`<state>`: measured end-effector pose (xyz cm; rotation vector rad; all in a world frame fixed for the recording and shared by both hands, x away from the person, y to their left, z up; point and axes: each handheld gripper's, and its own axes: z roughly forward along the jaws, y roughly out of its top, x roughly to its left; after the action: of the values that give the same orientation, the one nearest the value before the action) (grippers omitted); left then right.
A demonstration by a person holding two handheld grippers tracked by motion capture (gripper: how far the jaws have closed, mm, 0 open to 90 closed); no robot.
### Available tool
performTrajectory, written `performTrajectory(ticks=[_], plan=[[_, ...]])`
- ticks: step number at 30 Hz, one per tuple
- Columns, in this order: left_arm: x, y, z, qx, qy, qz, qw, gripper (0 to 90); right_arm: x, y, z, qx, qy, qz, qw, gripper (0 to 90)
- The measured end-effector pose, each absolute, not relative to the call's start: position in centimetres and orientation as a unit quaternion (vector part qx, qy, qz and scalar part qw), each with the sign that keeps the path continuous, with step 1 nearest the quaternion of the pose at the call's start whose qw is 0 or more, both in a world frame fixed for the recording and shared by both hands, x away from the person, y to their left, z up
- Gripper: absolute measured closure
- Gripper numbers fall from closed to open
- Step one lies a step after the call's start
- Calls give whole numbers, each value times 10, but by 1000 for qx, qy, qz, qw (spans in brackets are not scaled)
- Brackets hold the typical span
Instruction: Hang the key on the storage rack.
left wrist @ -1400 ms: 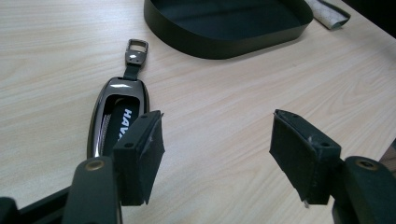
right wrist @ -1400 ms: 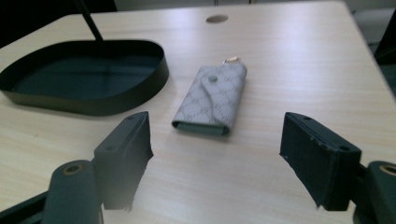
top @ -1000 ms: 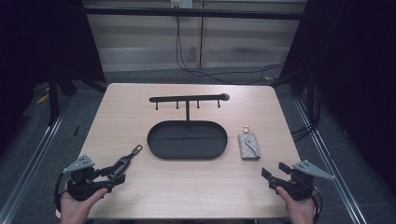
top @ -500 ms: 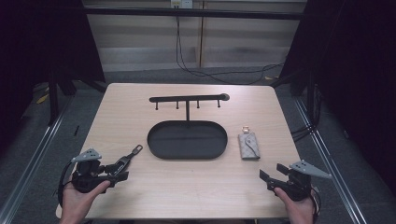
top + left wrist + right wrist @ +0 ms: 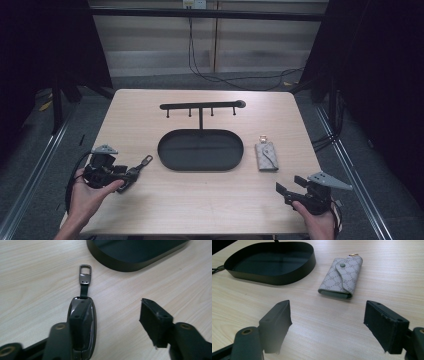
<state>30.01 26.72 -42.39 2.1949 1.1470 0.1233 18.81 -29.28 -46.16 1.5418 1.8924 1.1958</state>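
Since the earlier frames, the left tongs [image 5: 131, 176] have been carried away from the worktop's [image 5: 210, 210] left edge toward the black key fob [image 5: 134, 171], and their jaws have just been closing, with the fob now between them. In the left gripper view one jaw is seen lying over the key fob [image 5: 82, 325], while the other jaw stands well apart with bare wood between; whether the near pad presses on the fob cannot be told. Just ahead of these tongs the fob's strap and metal clasp [image 5: 85, 275] are stretched out, and beyond the clasp the curved edge of the black oval tray [image 5: 130, 262] is met.

The right tongs [image 5: 284, 190] have been kept in place near the worktop's front right corner, and their jaws have just been opening; nothing is held between them. Ahead of them a broad stretch of open wood is left free, then the grey patterned key pouch [image 5: 342, 277] is found lying flat, apart from the tray's wall [image 5: 287, 273]. Farther off, behind the tray, a black hook rail [image 5: 200, 106] is stood on its post, with open worktop left up to the far edge.
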Motion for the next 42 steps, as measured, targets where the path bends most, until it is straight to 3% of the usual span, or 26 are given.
performTrajectory(ticks=[11,24,42], plan=[[335,265,-425,859,434,33,270,440,188,-292,-462,551,686,431,203,214],[362,255,-429,870,437,21,229,552,190,-291,-463,548,691,426,199,214],[388,236,-439,888,428,9,167,608,191,-292,-464,549,692,426,195,214]])
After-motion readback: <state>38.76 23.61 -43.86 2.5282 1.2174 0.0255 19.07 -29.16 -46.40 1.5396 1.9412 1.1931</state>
